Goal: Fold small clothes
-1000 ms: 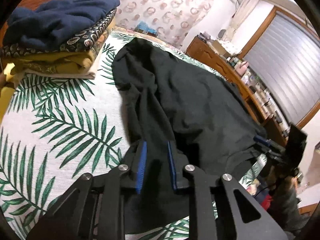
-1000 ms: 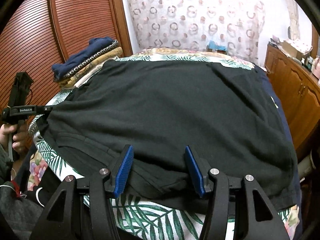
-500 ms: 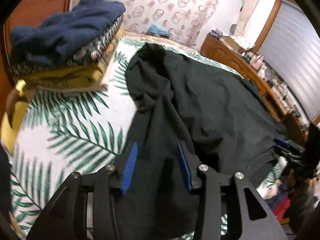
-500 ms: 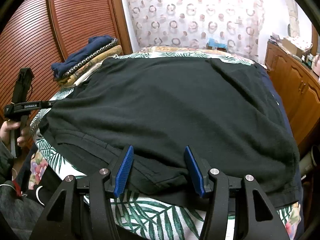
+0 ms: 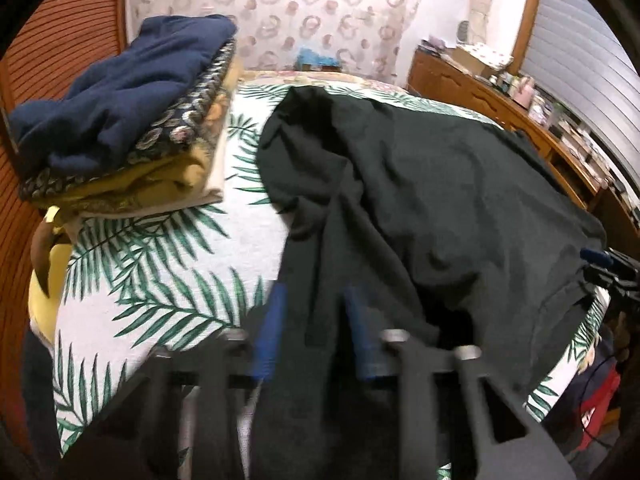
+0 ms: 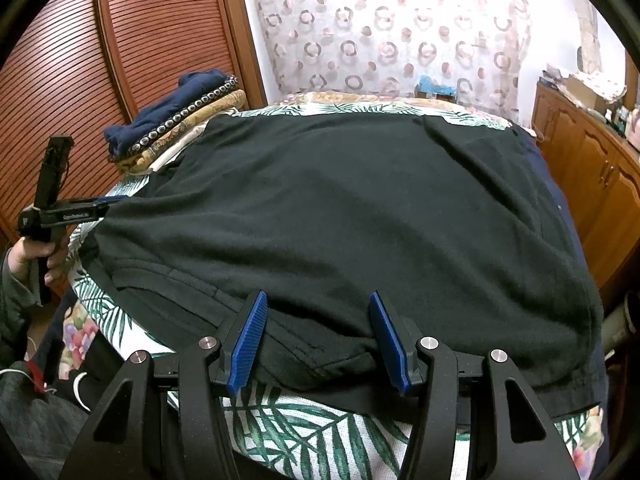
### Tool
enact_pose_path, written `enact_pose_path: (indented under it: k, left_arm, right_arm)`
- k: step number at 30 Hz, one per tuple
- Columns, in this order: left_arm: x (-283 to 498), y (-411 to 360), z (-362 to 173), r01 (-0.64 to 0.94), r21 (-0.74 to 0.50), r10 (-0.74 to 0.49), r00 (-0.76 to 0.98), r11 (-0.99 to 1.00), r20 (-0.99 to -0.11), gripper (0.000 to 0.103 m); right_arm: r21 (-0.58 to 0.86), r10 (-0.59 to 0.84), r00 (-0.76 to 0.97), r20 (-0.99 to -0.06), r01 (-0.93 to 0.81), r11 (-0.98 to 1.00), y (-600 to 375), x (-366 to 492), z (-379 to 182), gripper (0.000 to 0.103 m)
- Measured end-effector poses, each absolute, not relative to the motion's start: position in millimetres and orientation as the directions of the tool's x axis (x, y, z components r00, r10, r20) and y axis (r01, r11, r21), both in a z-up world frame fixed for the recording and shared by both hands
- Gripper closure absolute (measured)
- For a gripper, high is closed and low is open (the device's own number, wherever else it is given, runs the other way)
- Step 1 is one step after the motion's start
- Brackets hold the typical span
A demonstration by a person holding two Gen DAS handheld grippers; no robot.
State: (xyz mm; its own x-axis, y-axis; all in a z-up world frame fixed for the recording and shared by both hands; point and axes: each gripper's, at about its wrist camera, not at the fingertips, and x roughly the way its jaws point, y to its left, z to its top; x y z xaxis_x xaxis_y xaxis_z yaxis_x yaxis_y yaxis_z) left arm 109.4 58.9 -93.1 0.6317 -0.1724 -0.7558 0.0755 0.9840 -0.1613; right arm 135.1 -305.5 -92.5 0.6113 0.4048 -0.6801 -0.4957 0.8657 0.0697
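In the left wrist view, the left gripper point(image 5: 316, 324) points down at a slant over the near edge of a black garment point(image 5: 420, 184) spread on a leaf-print bedspread point(image 5: 168, 280). Its blue pads are blurred and stand a narrow gap apart; the jaws are closing, with a fold of the black cloth between them, though whether the pads already press on it cannot be told. A stack of folded clothes point(image 5: 132, 120), navy on top, sits on the bedspread just left of the garment. At the far right edge the right gripper point(image 5: 608, 268) shows at the garment's other corner.

In the right wrist view, the right gripper point(image 6: 316, 336) also tilts downward, its jaws at a middling width. The hem of the black garment point(image 6: 340, 216) lies between the blue pads point(image 6: 248, 340), with visible gaps on both sides, so nothing is clamped. At the left, a hand point(image 6: 34, 252) in a grey sleeve grips the handle of the left gripper point(image 6: 100, 206), which is held level with its tips at the garment's left edge. The stack of folded clothes point(image 6: 176, 120) stands beyond it.
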Motion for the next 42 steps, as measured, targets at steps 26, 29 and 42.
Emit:
enact_pose_path:
  k: [26,29,42]
  left_arm:
    - [101.5,31.6,-84.9,0.180,-0.396,-0.427,0.541,0.900,-0.725,0.077]
    - [97.2,26.2,-85.4,0.198,-0.401,-0.442,0.525,0.895,-0.728,0.060]
    - [94.2,2.7,-76.9,0.238,-0.205,-0.309,0.591,0.949,-0.745,0.094]
  right_arm:
    - [0.070,0.478,0.562,-0.675,-0.596,0.800,-241.6,125.0,-95.2,0.047]
    - [0.079,0.476,0.567,-0.672,-0.584,0.808,-241.1,125.6,-95.0,0.047]
    - [0.079,0.464,0.603,-0.648,-0.553,0.829,-261.3,119.1,-90.3,0.047]
